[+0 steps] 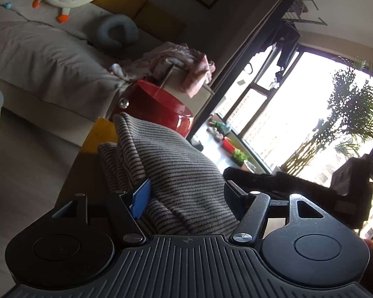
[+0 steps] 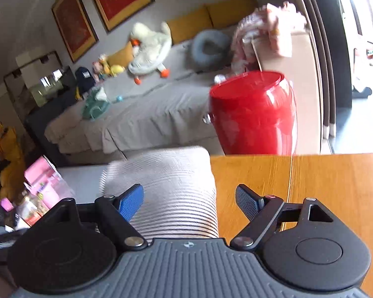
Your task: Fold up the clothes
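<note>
Between the spread fingers of both tongs, left (image 1: pixel 186 193) and right (image 2: pixel 189 202), gripping nothing: striped garment (image 1: pixel 176 173), bunched, draped over the wooden table (image 2: pixel 323 186) edge. Could slide off, overhang dragging it down.

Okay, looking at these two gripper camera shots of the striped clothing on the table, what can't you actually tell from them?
- Left wrist view: the striped garment fills the gap between the left gripper fingers; whether they pinch it is unclear.
- Right wrist view: the garment is motion-blurred; its near end is hidden behind the open right gripper.
- Wooden table: cut off by frame edges.
- Red bin: contents hidden by its wall.
- Garment type: unreadable, bunched.
</note>
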